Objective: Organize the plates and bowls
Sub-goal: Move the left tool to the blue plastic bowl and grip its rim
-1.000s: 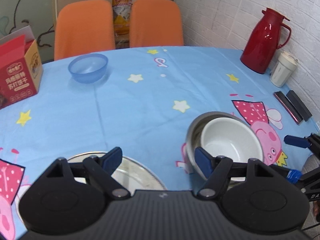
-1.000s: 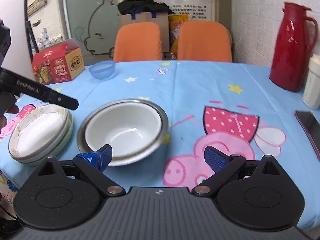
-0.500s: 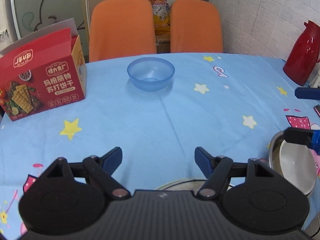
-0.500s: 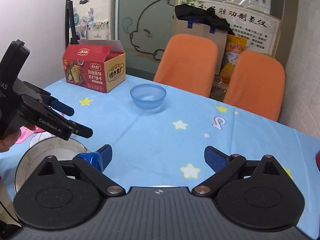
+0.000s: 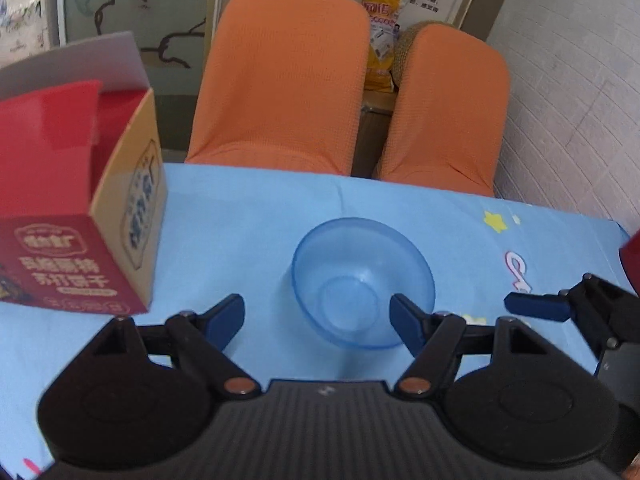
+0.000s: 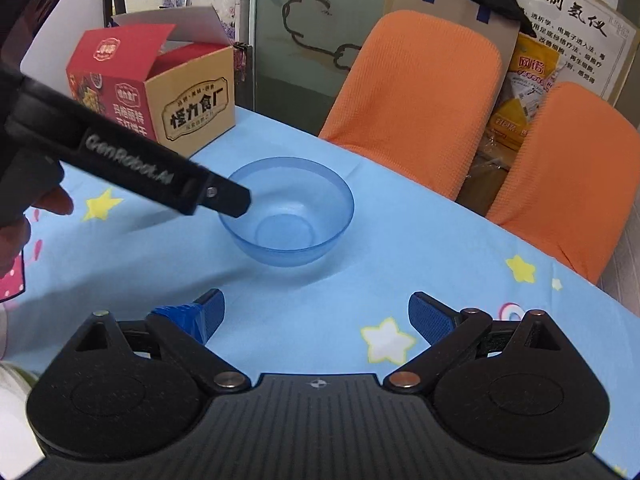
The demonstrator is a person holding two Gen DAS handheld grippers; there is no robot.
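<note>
A clear blue plastic bowl (image 5: 362, 280) stands upright on the blue tablecloth near the far edge; it also shows in the right wrist view (image 6: 290, 216). My left gripper (image 5: 318, 318) is open, just in front of the bowl, with its right finger overlapping the bowl's near right rim. From the right wrist view, the left gripper's finger (image 6: 216, 196) reaches over the bowl's left rim. My right gripper (image 6: 316, 314) is open and empty, a short way in front of the bowl.
A red and tan snack box (image 5: 80, 216) with open flaps stands left of the bowl, also in the right wrist view (image 6: 148, 88). Two orange chairs (image 5: 280, 80) stand behind the table's far edge. A white dish rim (image 6: 10, 380) shows at the left.
Both grippers have moved away from the stacked metal and white bowls toward the far side, closing in on the blue bowl. Both stay open.
</note>
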